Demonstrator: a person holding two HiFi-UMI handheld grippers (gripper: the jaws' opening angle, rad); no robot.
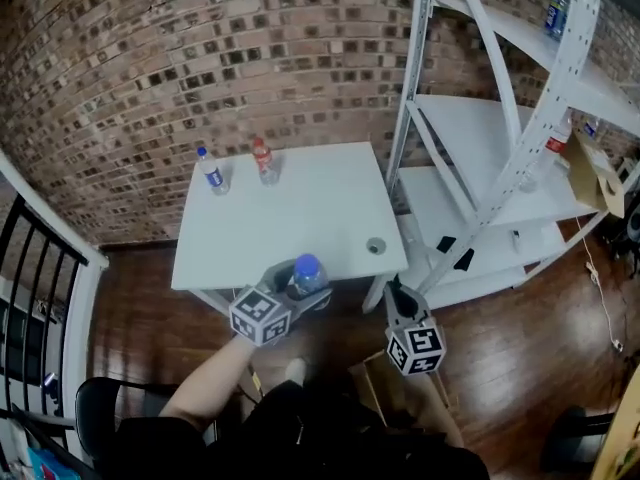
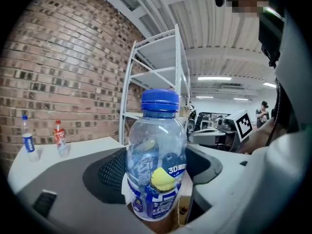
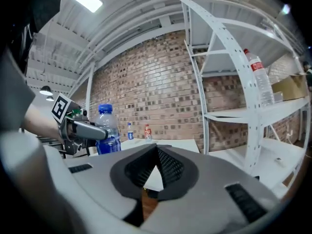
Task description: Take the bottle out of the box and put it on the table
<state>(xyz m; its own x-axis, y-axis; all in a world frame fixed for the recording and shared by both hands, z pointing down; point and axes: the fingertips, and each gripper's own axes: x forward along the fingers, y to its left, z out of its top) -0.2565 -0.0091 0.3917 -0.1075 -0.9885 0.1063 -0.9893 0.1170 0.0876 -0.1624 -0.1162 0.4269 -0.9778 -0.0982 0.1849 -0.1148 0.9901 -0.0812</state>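
Note:
A clear bottle (image 1: 307, 271) with a blue cap and blue label stands upright between the jaws of my left gripper (image 1: 302, 288), just at the near edge of the white table (image 1: 330, 203). In the left gripper view the bottle (image 2: 157, 172) fills the space between the pads and the gripper (image 2: 156, 182) is shut on it. My right gripper (image 1: 396, 290) hovers off the table's near right corner, with its jaws (image 3: 156, 152) shut and nothing between them. Brown cardboard of the box (image 1: 371, 380) shows below, between my arms.
Two small bottles stand at the table's far left: a blue-capped one (image 1: 211, 171) and a red one (image 1: 264, 160). A small round cap-like thing (image 1: 376, 246) lies near the right edge. A white shelf rack (image 1: 500, 158) holding a bottle (image 1: 553, 148) stands right of the table.

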